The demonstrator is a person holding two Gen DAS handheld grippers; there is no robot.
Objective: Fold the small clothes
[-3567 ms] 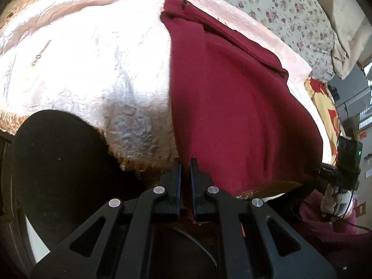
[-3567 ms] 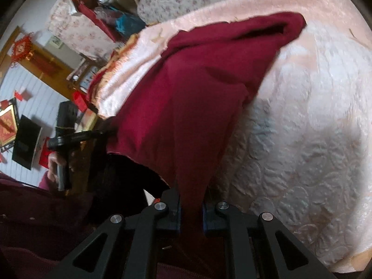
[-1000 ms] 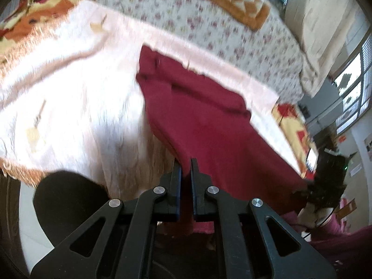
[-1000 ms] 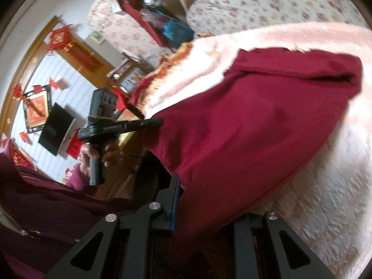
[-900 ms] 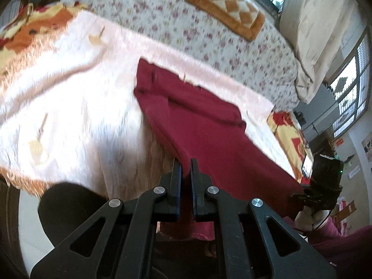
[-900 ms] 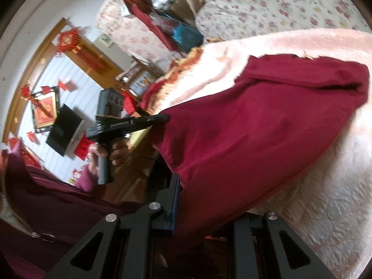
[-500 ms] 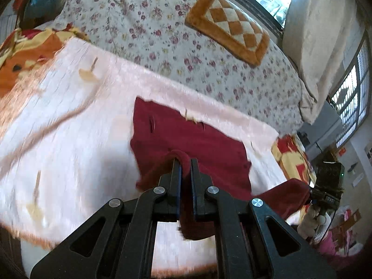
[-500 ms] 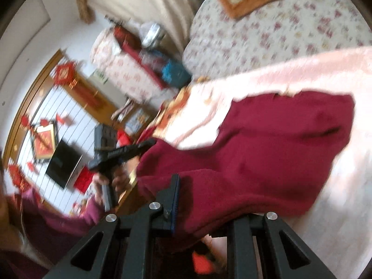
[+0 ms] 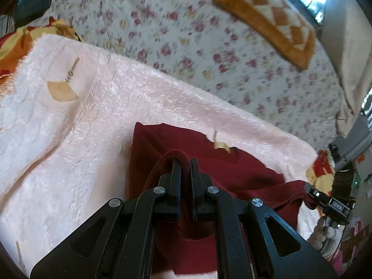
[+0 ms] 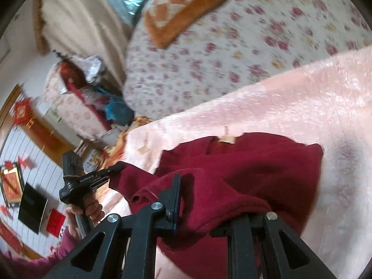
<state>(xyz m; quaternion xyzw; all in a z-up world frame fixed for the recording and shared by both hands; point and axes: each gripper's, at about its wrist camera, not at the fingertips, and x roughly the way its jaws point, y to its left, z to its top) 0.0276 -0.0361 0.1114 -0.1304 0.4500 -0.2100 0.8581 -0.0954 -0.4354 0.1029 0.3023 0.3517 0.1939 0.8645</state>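
Observation:
A dark red garment (image 9: 232, 174) lies on the pink blanket (image 9: 69, 139), its near half lifted and carried over its far half. My left gripper (image 9: 185, 162) is shut on the garment's near edge, cloth pinched between the fingers. In the right wrist view the garment (image 10: 267, 169) drapes over my right gripper (image 10: 209, 200); its right finger is hidden under the cloth, and the jaws grip a fold. The left gripper (image 10: 116, 168) shows there holding the other corner; the right gripper (image 9: 309, 190) shows in the left wrist view holding its corner.
A floral quilt (image 9: 186, 34) covers the bed beyond the pink blanket, with an orange checked cushion (image 9: 267, 16) on it. Small tan scraps (image 9: 61, 90) lie on the blanket. Cluttered furniture (image 10: 88, 97) stands to the left of the bed.
Both grippers have lifted the garment's hanging near edge off the bed's side and carried it forward over the far half, which stays flat on the blanket.

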